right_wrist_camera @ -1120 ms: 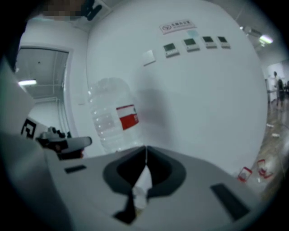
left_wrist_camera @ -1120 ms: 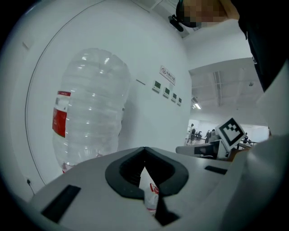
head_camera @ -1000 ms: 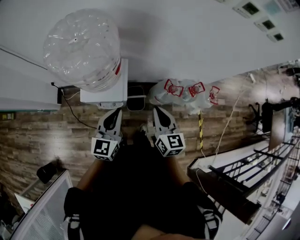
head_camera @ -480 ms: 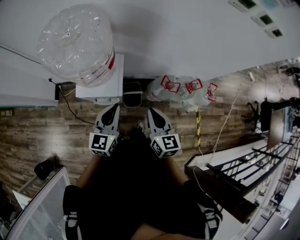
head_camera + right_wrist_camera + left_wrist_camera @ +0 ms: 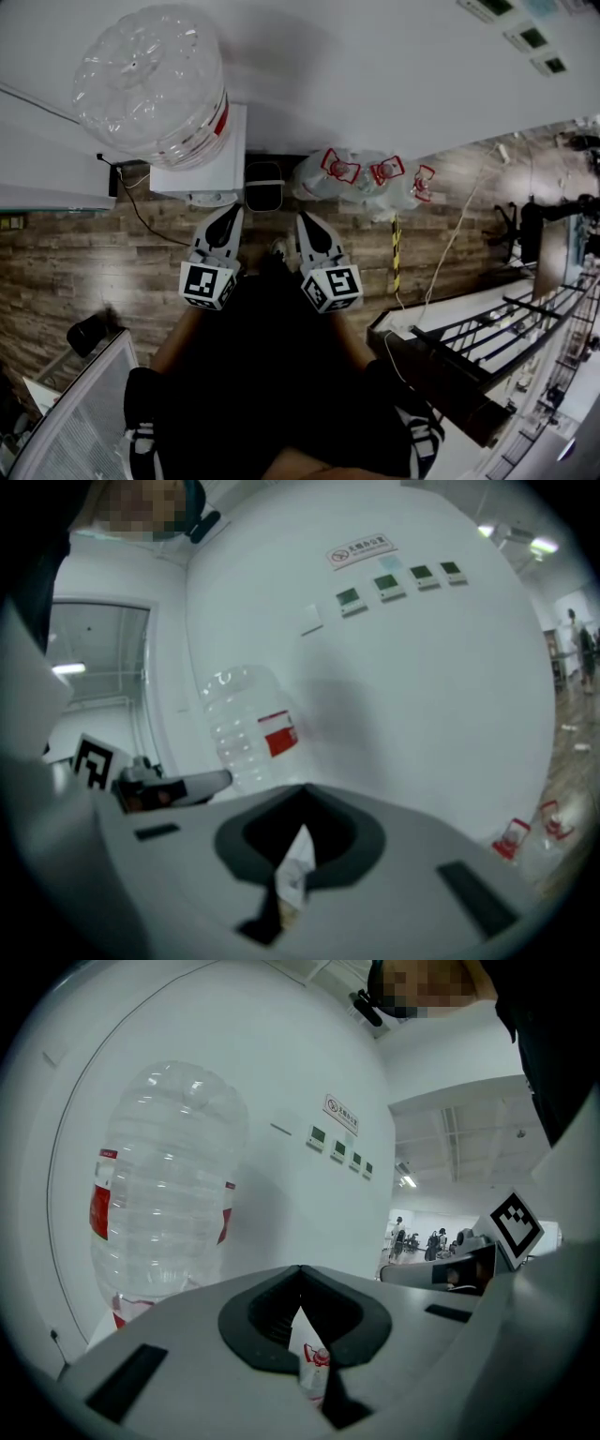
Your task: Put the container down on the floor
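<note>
Held left gripper [image 5: 233,210] and right gripper [image 5: 303,218] pressed together near large clear plastic water jug [image 5: 153,82] on white dispenser [image 5: 234,161].

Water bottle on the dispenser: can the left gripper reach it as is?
Probably yes: nothing stands between the left gripper and the water bottle, up and left of its jaws on the dispenser. But the jaws are shut and the bottle looks wider than them.
</note>
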The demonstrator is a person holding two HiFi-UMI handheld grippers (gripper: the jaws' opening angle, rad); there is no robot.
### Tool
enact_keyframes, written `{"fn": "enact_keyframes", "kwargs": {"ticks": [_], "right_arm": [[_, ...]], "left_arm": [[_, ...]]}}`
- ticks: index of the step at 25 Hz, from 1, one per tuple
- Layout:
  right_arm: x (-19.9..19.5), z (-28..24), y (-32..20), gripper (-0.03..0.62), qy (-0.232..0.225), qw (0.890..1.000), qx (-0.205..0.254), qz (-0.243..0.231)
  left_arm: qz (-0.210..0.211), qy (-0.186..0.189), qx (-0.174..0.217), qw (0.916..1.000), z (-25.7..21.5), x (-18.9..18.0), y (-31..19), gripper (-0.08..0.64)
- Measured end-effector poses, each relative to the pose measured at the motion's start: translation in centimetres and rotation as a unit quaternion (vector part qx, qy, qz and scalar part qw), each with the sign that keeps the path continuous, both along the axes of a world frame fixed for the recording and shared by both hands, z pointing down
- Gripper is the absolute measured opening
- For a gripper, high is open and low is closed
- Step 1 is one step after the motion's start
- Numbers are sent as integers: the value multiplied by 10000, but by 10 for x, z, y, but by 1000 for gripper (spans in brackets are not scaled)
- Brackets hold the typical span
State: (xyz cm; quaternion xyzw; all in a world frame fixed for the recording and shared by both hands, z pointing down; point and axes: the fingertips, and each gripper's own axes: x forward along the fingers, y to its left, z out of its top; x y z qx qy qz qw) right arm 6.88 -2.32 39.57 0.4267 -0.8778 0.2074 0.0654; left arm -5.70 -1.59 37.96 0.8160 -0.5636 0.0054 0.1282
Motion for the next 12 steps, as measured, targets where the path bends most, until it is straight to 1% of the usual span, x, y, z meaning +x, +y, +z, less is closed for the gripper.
{"fn": "enact_keyframes", "kwargs": {"ticks": [12], "right_arm": [[0,3,1,32,-25,10000,-43,45]], "left_arm": [[21,78,-61,9999,3,1,1,32]]}}
